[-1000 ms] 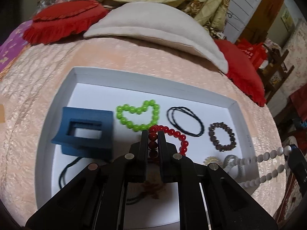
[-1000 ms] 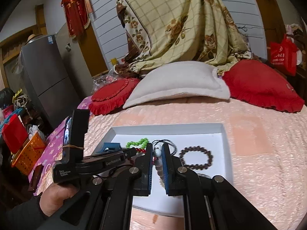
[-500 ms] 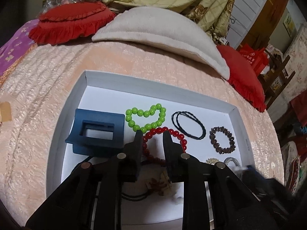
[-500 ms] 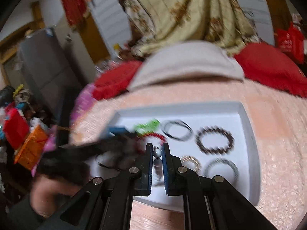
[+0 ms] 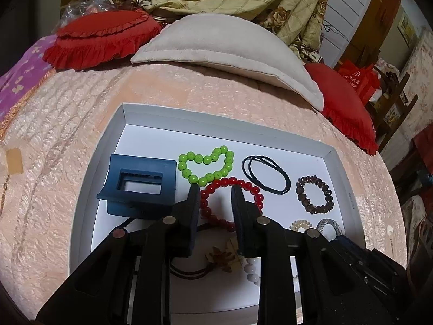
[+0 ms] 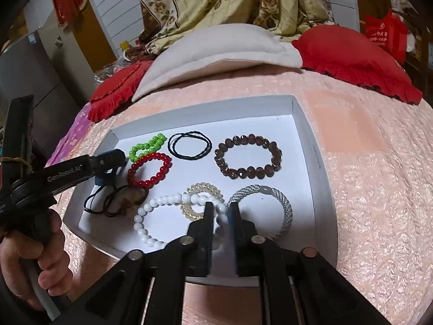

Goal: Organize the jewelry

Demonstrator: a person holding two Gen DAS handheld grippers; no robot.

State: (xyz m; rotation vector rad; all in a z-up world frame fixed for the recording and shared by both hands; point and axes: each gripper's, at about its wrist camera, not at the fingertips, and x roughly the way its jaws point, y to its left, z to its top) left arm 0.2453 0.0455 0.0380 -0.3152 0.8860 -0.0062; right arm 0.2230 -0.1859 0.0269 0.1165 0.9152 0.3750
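— White bracelet (image 6: 162, 203): where?
— Between the right gripper (image 6: 219, 211) fingers, which pinch its beads low over the white tray (image 6: 305, 124).
— And the left gripper (image 5: 213, 197)?
— Spread wide, empty, straddling the red bracelet (image 5: 230, 189).

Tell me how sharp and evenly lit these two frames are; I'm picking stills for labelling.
Left wrist view: sharp, red bead bracelet crisp, strong fisheye bending of the white tray, dark vignetted corners. Right wrist view: mostly sharp, white bead bracelet blurs between the right gripper fingers; soft shadows, no glare.
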